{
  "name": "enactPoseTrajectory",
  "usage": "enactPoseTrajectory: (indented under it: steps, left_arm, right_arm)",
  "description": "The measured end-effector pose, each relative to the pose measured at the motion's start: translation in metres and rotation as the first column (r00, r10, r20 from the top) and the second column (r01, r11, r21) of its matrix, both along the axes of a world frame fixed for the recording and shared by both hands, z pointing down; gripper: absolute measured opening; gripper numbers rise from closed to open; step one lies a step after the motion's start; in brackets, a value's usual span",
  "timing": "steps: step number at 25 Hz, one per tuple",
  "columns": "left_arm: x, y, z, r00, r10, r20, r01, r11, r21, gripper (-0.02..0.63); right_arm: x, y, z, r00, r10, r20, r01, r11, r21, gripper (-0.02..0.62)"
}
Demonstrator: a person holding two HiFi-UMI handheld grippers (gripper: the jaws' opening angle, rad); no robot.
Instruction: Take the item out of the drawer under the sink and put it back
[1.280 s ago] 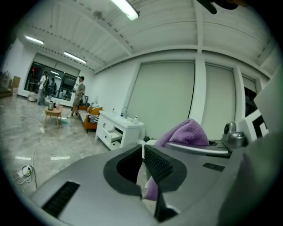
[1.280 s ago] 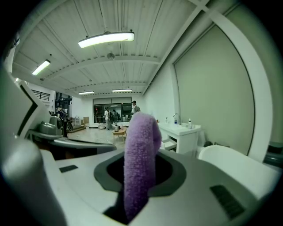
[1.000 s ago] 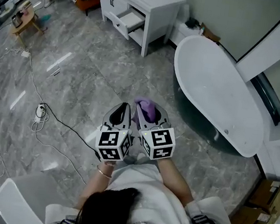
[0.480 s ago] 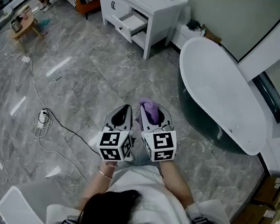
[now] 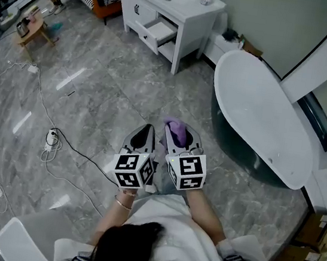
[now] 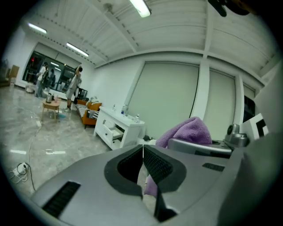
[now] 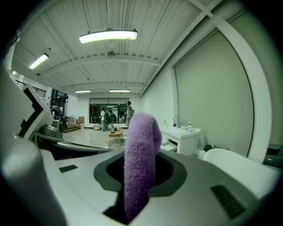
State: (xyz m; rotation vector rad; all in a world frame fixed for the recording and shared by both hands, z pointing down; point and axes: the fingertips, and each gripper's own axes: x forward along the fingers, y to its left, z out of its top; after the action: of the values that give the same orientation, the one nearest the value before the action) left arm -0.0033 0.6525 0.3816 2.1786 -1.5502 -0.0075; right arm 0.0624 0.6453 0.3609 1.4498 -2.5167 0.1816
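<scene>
Sink cabinet (image 5: 194,18) looks a bit closer now, right tool (image 5: 178,134) clamping the purple cloth (image 5: 177,126), left tool (image 5: 144,131) closed empty, so probably heading back to its open drawer (image 5: 159,31).

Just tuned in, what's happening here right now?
A person stands beside the bathtub, facing the white vanity across the room. The right hand-held gripper is shut on a purple cloth, which sticks up between its jaws. The left hand-held gripper is shut with nothing in it. One vanity drawer is pulled open, and the cloth is not yet back in it.
</scene>
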Motion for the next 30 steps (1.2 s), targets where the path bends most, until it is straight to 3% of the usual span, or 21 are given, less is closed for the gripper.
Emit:
enactPoseTrajectory:
  steps: [9, 20, 30]
  left_arm:
    - [-0.004, -0.049, 0.006, 0.995, -0.065, 0.078, 0.063, 0.998, 0.027, 0.011]
    - [0.041, -0.147, 0.005, 0.998, -0.019, 0.060, 0.019, 1.000, 0.001, 0.011]
    - [0.063, -0.214, 0.003, 0.995, -0.082, 0.063, 0.083, 0.997, -0.002, 0.011]
  right_arm:
    - [0.006, -0.054, 0.005, 1.000, -0.018, 0.004, 0.018, 1.000, -0.003, 0.101]
    - [0.031, -0.154, 0.016, 0.998, -0.055, -0.008, 0.055, 0.997, -0.055, 0.101]
    - [0.056, -0.223, 0.016, 0.995, -0.102, -0.013, 0.101, 0.993, -0.056, 0.101]
